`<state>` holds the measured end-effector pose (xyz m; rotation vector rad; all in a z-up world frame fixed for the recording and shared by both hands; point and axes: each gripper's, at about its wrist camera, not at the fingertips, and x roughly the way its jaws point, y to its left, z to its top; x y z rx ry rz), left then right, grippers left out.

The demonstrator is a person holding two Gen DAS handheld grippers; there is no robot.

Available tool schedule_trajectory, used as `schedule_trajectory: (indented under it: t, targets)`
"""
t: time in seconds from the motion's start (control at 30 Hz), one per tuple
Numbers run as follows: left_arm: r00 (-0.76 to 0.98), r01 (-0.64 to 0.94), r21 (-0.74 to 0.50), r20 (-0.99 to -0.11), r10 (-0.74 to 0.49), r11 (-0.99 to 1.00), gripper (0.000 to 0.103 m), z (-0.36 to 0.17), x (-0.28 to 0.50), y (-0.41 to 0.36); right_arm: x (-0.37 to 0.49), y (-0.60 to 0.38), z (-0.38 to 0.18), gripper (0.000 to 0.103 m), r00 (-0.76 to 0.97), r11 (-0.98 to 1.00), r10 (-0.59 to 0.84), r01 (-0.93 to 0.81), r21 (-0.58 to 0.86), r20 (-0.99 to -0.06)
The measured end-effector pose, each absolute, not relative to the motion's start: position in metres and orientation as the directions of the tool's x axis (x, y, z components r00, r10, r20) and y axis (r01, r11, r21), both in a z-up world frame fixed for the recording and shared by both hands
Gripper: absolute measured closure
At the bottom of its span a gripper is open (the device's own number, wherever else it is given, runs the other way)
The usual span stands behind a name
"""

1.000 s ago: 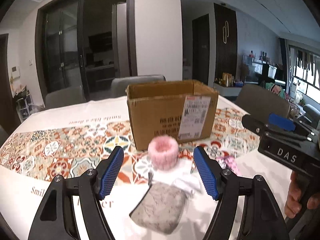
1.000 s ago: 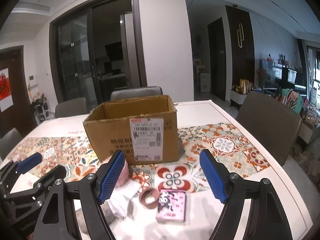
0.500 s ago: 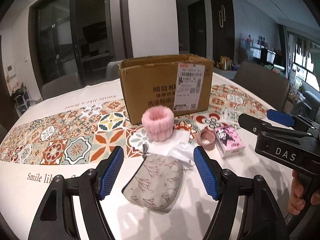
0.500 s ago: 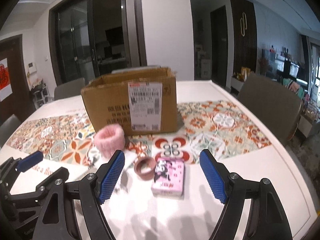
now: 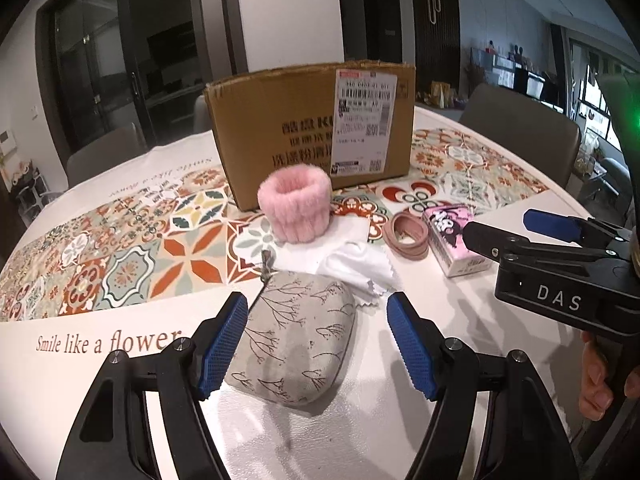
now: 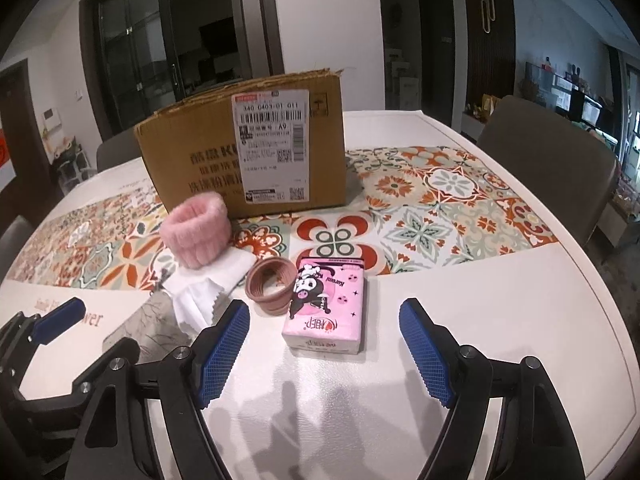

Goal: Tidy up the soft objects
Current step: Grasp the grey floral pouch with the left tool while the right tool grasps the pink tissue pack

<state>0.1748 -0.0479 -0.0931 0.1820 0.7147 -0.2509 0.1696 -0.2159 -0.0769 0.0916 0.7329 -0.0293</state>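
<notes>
A grey pouch [image 5: 294, 340] with a branch print lies on the table between the open fingers of my left gripper [image 5: 316, 344]. Behind it lie a white cloth [image 5: 352, 260], a fluffy pink wristband [image 5: 295, 208], a brown-pink hair band [image 5: 406, 236] and a pink tissue pack [image 5: 454, 240]. The open cardboard box [image 5: 312, 128] stands at the back. My right gripper [image 6: 324, 354] is open and empty, just in front of the tissue pack [image 6: 326, 312]. The wristband [image 6: 196, 232], hair band [image 6: 268, 286] and box [image 6: 248, 152] also show there.
The table has a white top [image 6: 480, 320] with a patterned tile runner [image 6: 440, 200]. Grey chairs [image 6: 548, 160] stand around it, at the right and behind the box. My left gripper's body [image 6: 48, 344] sits close at the left of the right wrist view.
Both grippers have come lower and closer to the objects. The left gripper now straddles the grey pouch; the right one now faces the tissue pack. Both stay open.
</notes>
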Motion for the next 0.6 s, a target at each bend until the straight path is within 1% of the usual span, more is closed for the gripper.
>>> schedule_trajectory:
  t: [0.13, 0.37, 0.47, 0.6]
  targets:
    - [0.702, 0.302, 0.076, -0.692, -0.167, 0.95, 0.032, -0.103, 0.181, -0.051, 0.178, -0.215, -0.086, 0.025, 0.722, 0.996, 0.01, 0.053, 0.069, -0.692]
    - [0.676, 0.3, 0.083, -0.721, -0.15, 0.95, 0.038, -0.116, 0.192, -0.053, 0.19, -0.216, -0.1, 0.025, 0.688, 0.995, 0.014, 0.063, 0.079, -0.725]
    - [0.671, 0.295, 0.085, -0.728, -0.143, 0.952, 0.041, -0.12, 0.196, -0.051, 0.194, -0.215, -0.105, 0.025, 0.676, 0.995, 0.015, 0.065, 0.08, -0.737]
    - [0.656, 0.29, 0.087, -0.743, -0.132, 0.953, 0.051, -0.127, 0.201, -0.051, 0.198, -0.212, -0.109, 0.025, 0.67, 0.996, 0.006, 0.064, 0.066, -0.743]
